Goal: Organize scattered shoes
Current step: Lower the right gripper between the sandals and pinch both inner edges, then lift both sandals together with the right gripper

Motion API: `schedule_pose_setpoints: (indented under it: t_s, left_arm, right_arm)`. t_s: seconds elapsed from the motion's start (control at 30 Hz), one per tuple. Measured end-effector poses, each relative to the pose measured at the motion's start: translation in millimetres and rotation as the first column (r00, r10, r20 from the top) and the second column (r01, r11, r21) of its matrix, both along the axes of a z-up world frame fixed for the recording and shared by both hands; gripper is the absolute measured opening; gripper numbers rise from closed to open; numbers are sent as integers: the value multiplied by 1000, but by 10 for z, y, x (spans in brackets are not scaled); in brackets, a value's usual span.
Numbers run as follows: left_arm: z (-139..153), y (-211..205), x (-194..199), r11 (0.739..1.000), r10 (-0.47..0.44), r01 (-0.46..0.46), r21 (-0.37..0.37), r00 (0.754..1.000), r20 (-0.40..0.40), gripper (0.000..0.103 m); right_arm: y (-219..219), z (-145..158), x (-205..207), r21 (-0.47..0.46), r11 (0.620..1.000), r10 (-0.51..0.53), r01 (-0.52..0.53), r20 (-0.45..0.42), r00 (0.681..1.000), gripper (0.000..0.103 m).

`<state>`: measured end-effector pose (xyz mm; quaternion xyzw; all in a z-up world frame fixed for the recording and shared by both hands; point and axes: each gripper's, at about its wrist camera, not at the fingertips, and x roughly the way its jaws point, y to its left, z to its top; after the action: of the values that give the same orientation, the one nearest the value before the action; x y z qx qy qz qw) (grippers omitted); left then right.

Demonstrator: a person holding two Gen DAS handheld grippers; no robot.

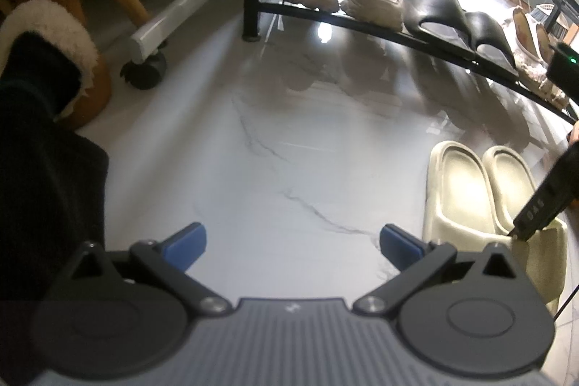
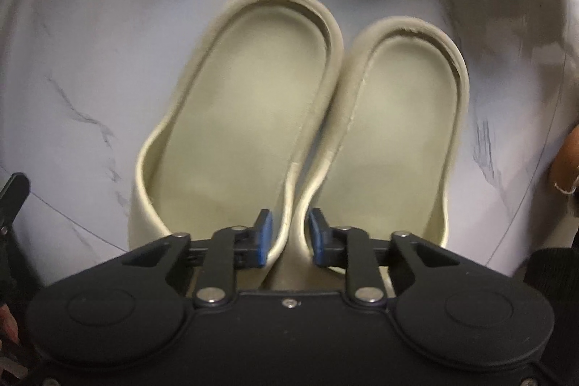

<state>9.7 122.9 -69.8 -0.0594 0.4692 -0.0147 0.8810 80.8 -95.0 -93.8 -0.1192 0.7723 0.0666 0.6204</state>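
The pale slides lay side by side on the marble floor, just before the shoe rack. The right gripper pointed steeply down at their strap end, jaws pinched on both inner strap edges together. The left gripper hung wide open over bare floor, well apart from them.

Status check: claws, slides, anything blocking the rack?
Left claw open, empty. Right claw shut on both cream slides' inner edges, slides on floor. Rack shelf holds sneakers, black shoes; path clear.
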Motion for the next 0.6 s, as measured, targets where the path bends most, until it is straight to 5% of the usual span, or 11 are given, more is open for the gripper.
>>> schedule_pose_setpoints:
  t_s: [0.2, 0.33, 0.4, 0.5, 0.6]
  left_arm:
    - [6, -2, -2, 1000, 4, -4, -1, 1000, 2, 102]
    - [-1, -19, 0, 1000, 2, -2, 5, 1000, 1, 102]
    - [-9, -26, 3, 1000, 1, -1, 10, 1000, -3, 102]
    - [-21, -25, 5, 1000, 3, -3, 15, 1000, -9, 102]
    - [-23, -7, 1, 1000, 11, -11, 12, 1000, -10, 102]
  right_arm:
    - [-142, 312, -245, 65, 998, -4, -10, 203, 979, 14]
    - [-327, 462, -411, 147, 988, -100, 53, 333, 938, 5]
    - [-499, 557, -498, 197, 977, -160, 82, 422, 892, 5]
    - [-607, 628, -352, 305, 940, -269, 151, 392, 880, 11]
    - [-609, 710, -432, 393, 899, -351, 194, 383, 854, 42]
